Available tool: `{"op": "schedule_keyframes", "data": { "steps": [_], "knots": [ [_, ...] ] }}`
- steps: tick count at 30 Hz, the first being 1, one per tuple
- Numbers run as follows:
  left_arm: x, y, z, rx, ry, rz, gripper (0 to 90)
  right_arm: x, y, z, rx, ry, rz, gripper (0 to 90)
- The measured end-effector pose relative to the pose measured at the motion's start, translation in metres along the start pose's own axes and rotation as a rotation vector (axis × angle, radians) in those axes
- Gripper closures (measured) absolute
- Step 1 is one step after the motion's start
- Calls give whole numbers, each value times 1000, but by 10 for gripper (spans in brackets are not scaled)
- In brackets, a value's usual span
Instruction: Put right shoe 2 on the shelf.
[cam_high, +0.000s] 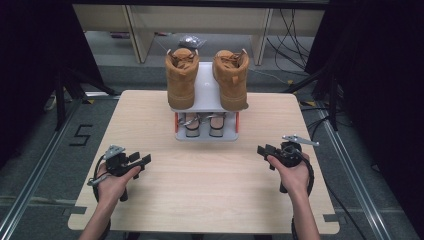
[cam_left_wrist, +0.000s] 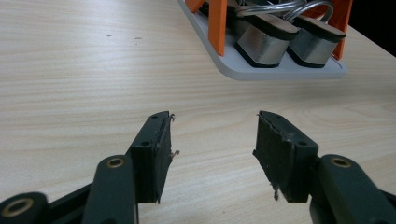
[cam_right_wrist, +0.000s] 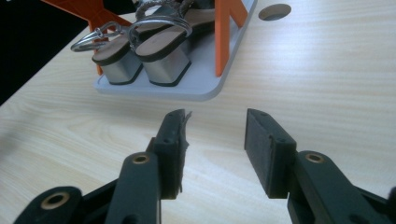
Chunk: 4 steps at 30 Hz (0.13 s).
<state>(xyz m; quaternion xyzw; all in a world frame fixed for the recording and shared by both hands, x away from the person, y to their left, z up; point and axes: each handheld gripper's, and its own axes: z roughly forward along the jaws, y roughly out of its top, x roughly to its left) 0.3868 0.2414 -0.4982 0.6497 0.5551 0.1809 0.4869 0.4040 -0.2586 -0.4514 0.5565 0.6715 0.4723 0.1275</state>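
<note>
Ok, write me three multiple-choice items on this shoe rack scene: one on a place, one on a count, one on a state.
1. Where do the tan boots stand?
A. on the top shelf of the shoe rack
B. on the lower shelf
C. on the bare table

2. How many block-heeled sandals sit on the lower shelf?
A. one
B. two
C. four

3. How does the left hand-held gripper stand?
A. shut on a sandal
B. shut on a boot
C. open, with nothing in it

Answers: 1 A, the high view shows both boots on the grey top plate. 2 B, both gripper views show two silver heels side by side. 3 C, the left gripper view shows bare wooden table between the jaws.
</note>
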Motion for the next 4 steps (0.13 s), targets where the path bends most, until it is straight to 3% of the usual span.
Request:
{"op": "schedule_keyframes", "data": {
  "steps": [2,3,4],
  "knots": [
    [0,0,0,2,-8,5,447,0,-5,1,-3,0,17,560],
    [-1,0,0,1,-6,5,447,1,-5,0,25,-7,13,547],
    [-1,0,0,0,-4,6,448,-1,-6,3,10,-3,0,538]
  ]
}}
